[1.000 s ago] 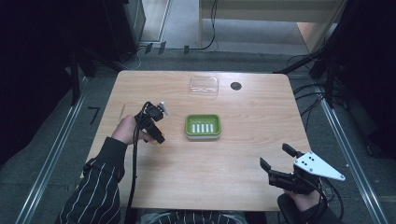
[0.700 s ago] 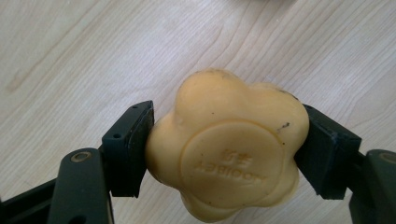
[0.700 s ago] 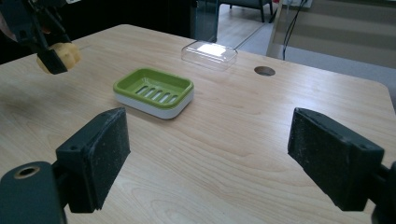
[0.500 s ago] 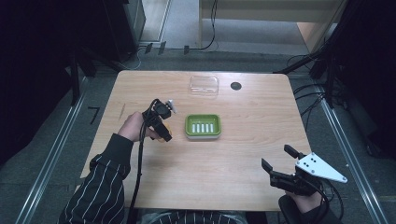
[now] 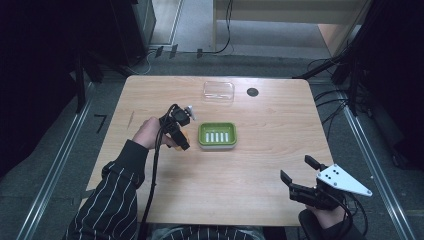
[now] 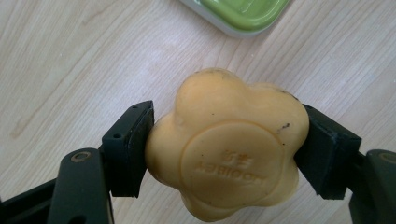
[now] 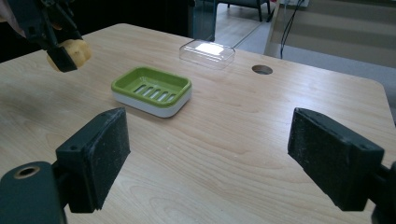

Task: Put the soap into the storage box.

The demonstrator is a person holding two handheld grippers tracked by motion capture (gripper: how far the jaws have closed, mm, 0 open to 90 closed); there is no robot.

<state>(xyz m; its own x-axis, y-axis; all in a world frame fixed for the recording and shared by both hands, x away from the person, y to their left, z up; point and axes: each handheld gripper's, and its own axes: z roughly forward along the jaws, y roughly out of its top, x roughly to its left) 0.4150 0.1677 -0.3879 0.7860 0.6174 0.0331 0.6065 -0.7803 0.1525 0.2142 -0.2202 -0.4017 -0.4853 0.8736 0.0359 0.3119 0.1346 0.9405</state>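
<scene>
A yellow flower-shaped soap bar (image 6: 229, 144) is clamped between the two black pads of my left gripper (image 6: 226, 149), held above the wooden table. In the high view that left gripper (image 5: 182, 135) hangs just left of a green soap dish (image 5: 217, 135) with a slotted bottom, and the soap (image 5: 184, 134) peeks out orange by it. The right gripper view has the soap (image 7: 74, 52) at upper left and the dish (image 7: 152, 89) mid-table. My right gripper (image 5: 299, 176) stands open near the table's front right corner, its pads (image 7: 95, 156) wide apart with nothing between them.
A clear plastic lid (image 5: 218, 91) lies at the back of the table (image 5: 260, 170), with a round cable hole (image 5: 252, 92) to its right. A striped sleeve (image 5: 117, 195) reaches in from the front left. Dark floor and cables surround the table.
My left gripper has carried the soap to the right, closer to the green dish. The right gripper has stayed where it was.
</scene>
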